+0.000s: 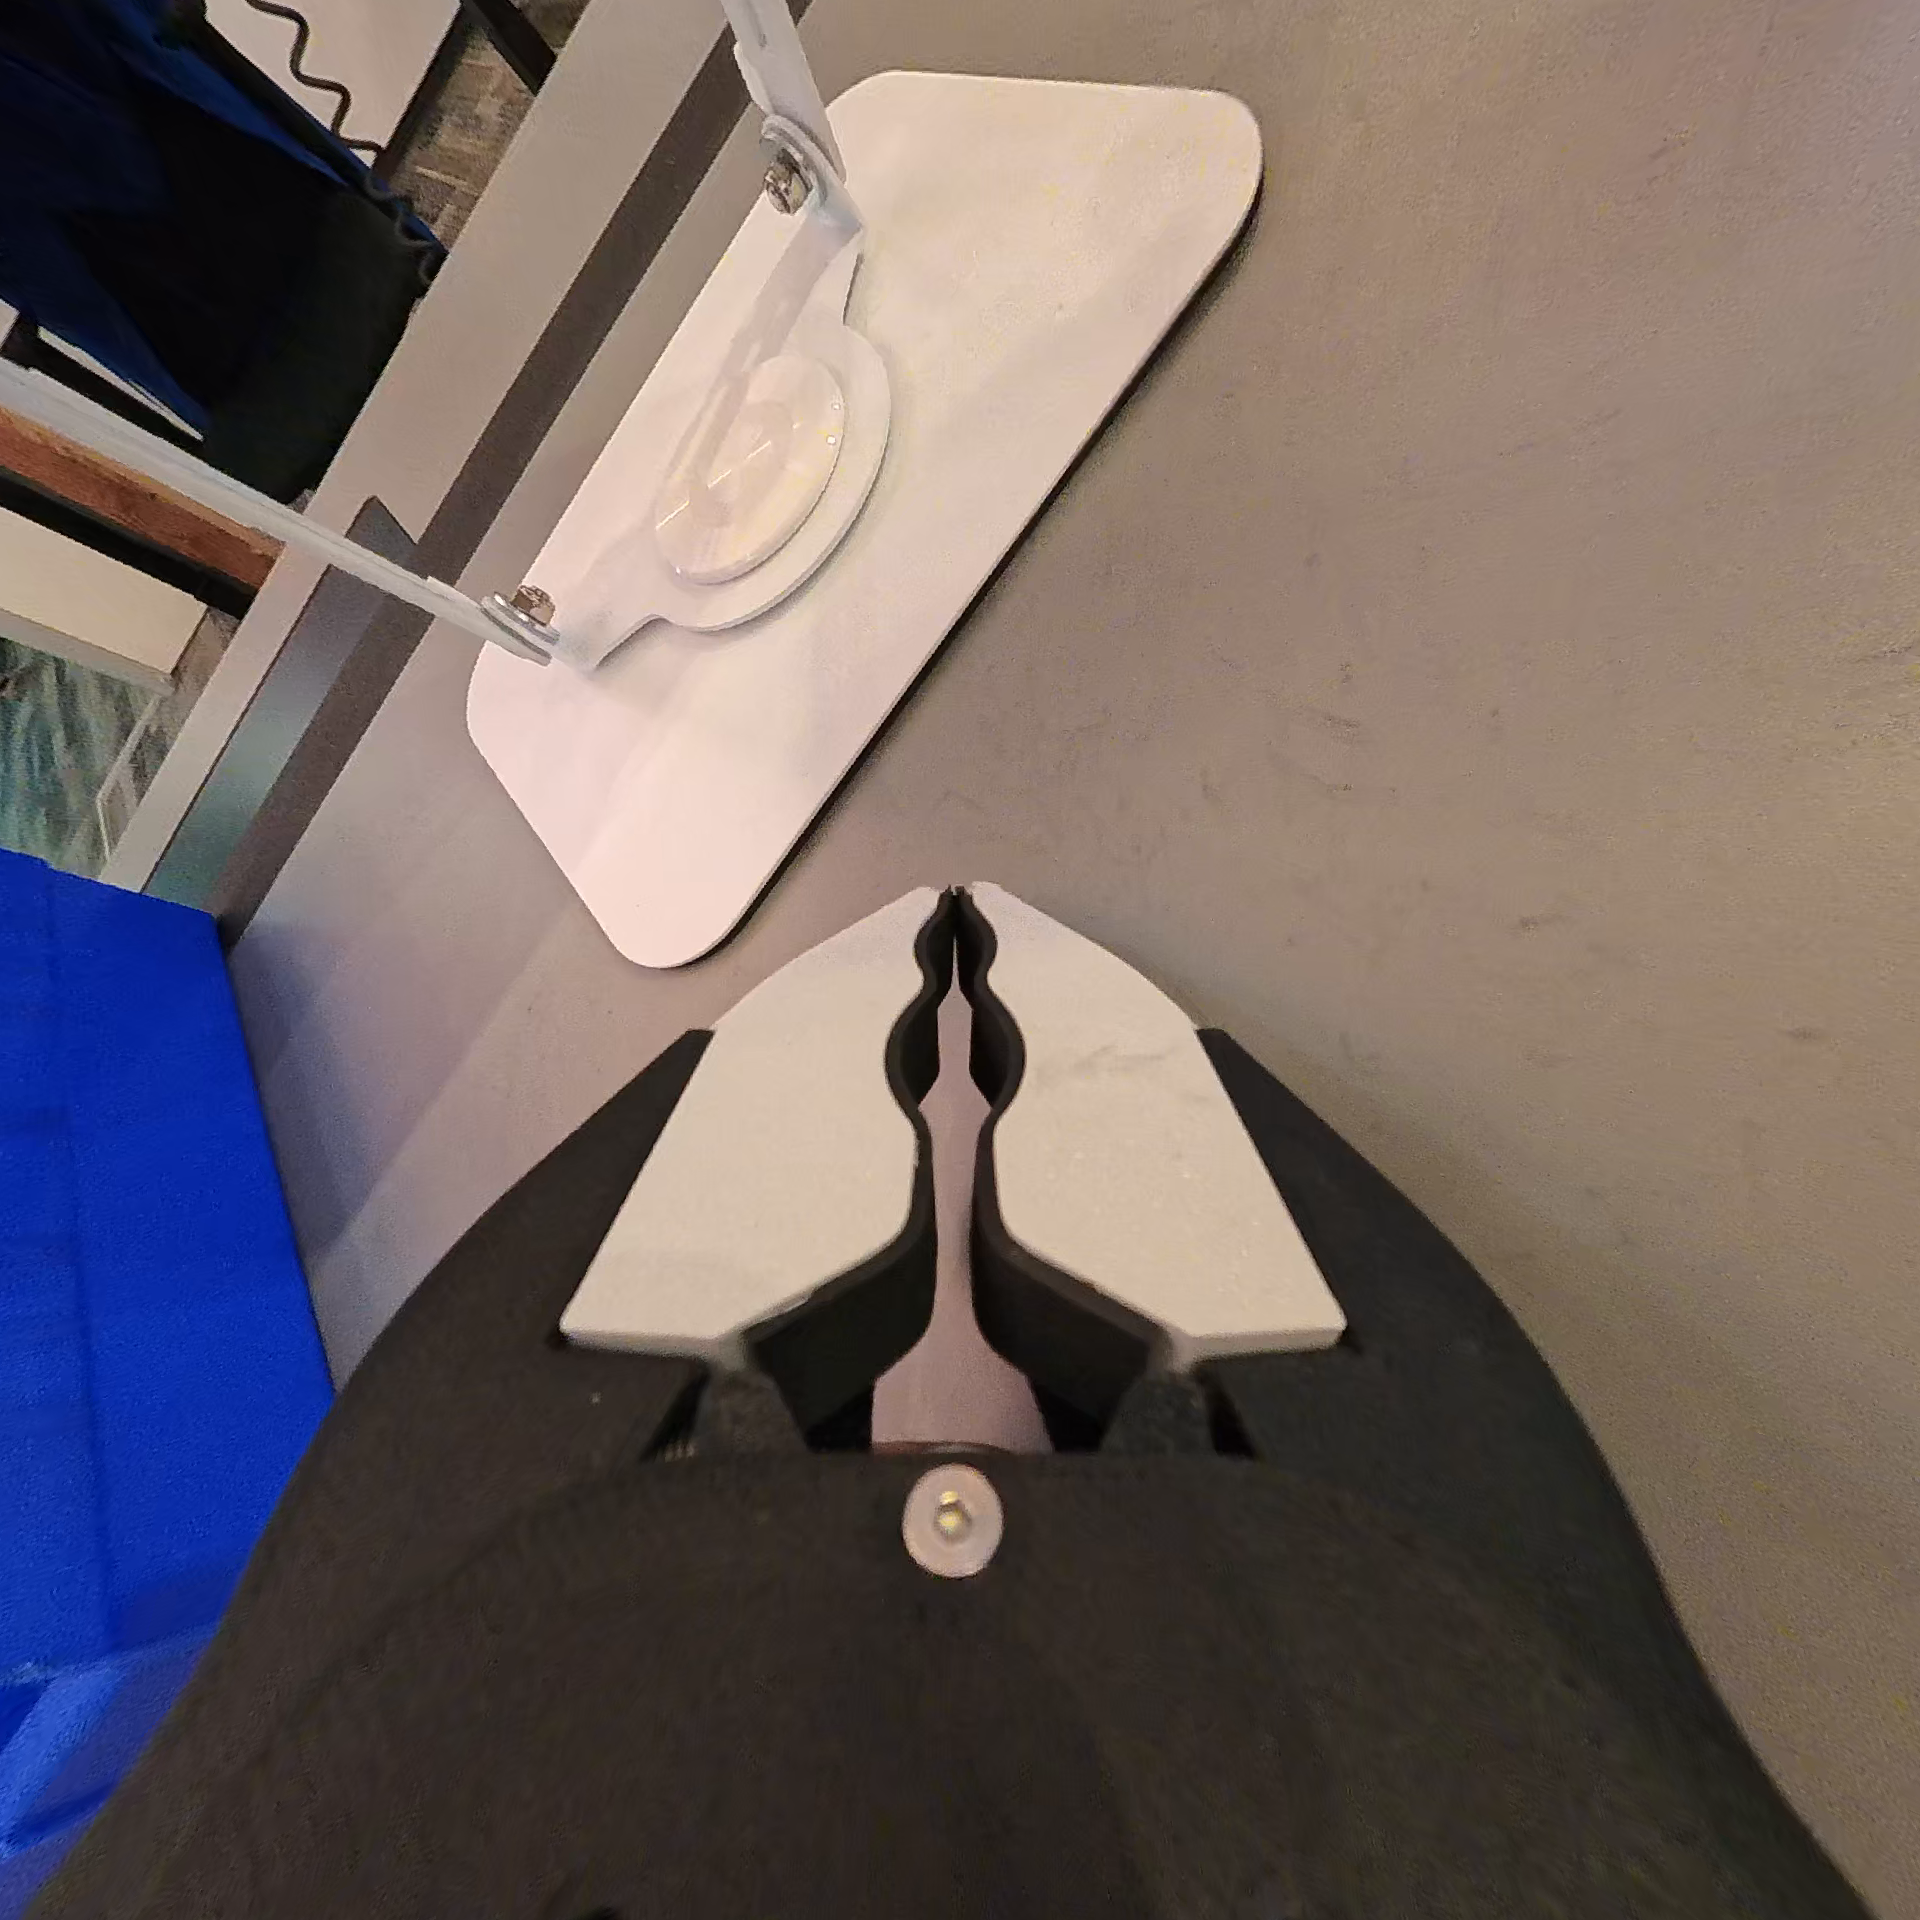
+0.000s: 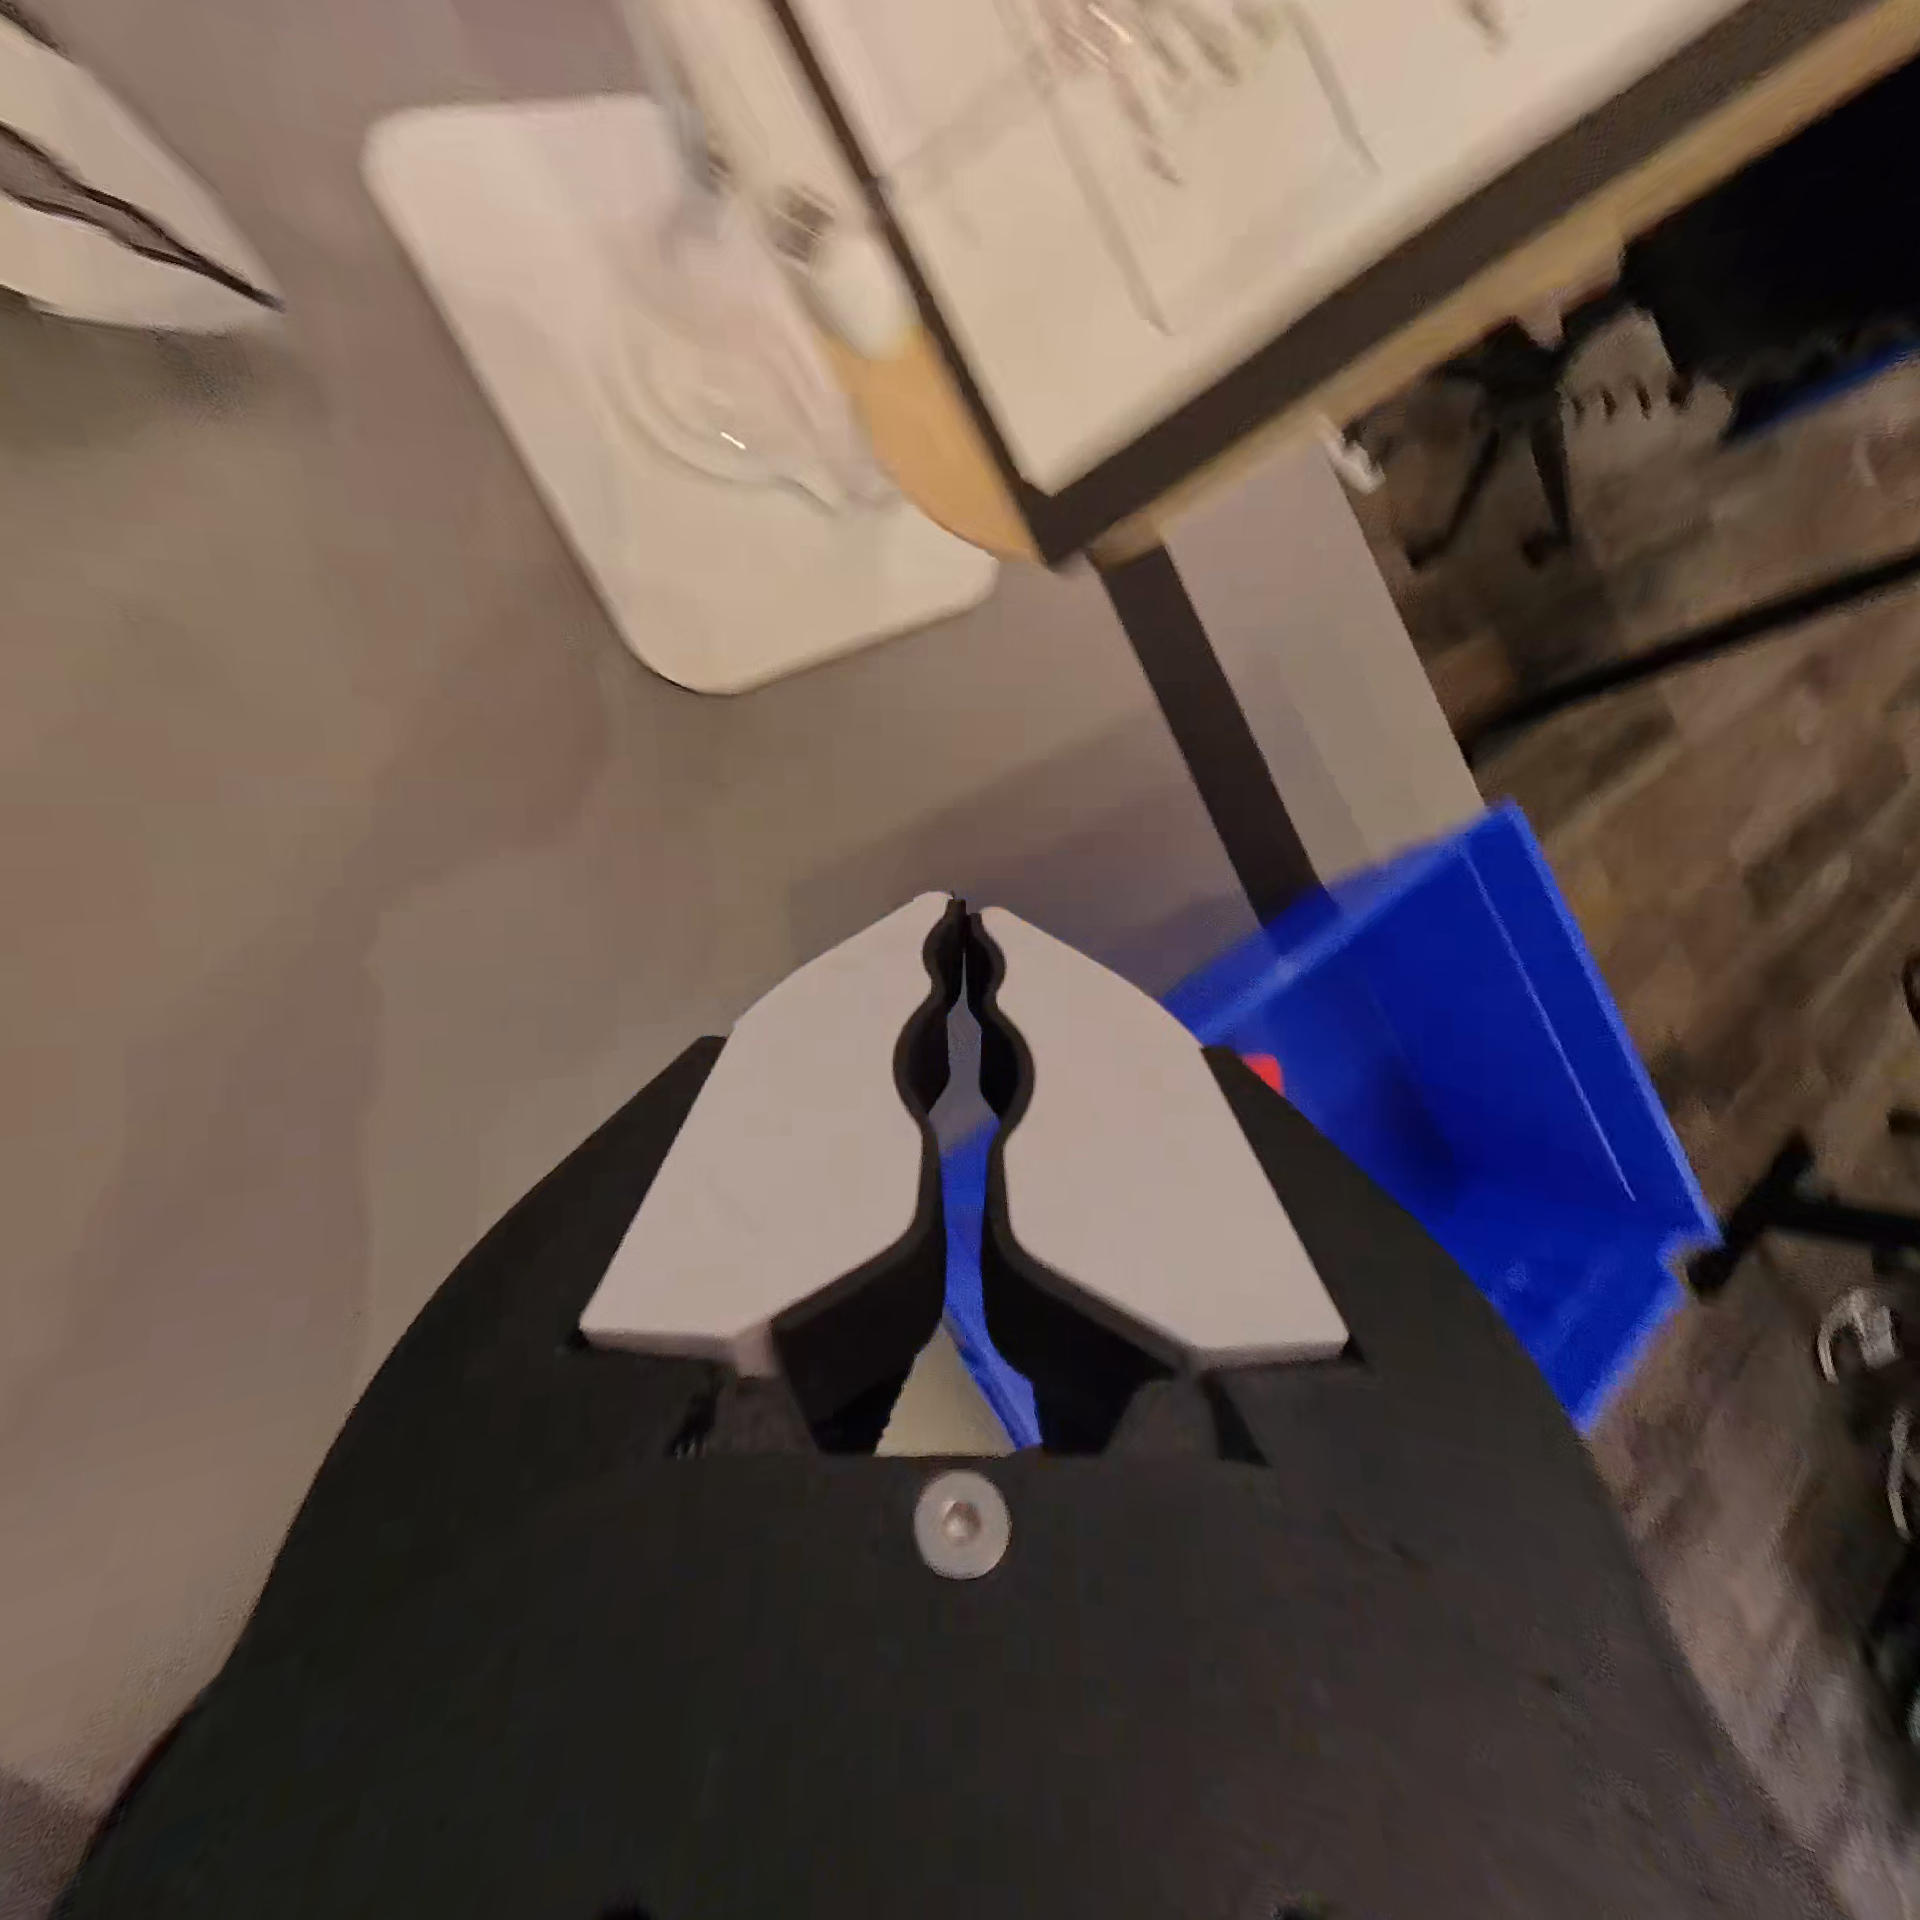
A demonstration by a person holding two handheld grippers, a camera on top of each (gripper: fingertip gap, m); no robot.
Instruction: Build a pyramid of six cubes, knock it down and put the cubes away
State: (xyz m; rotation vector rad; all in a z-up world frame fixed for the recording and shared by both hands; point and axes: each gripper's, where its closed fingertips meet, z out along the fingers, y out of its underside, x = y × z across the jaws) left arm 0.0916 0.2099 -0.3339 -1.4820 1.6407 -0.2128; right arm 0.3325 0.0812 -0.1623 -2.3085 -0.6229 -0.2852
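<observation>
- Left gripper (image 1: pixel 954 894): fingertips clenched together on nothing, above the grey table (image 1: pixel 1455 623), near the white stand base (image 1: pixel 831 520).
- Right gripper (image 2: pixel 961 909): clenched, bare.
- Blue bin (image 2: pixel 1455 1091) just right of the right gripper; a red cube (image 2: pixel 1262 1070) shows inside it.
</observation>
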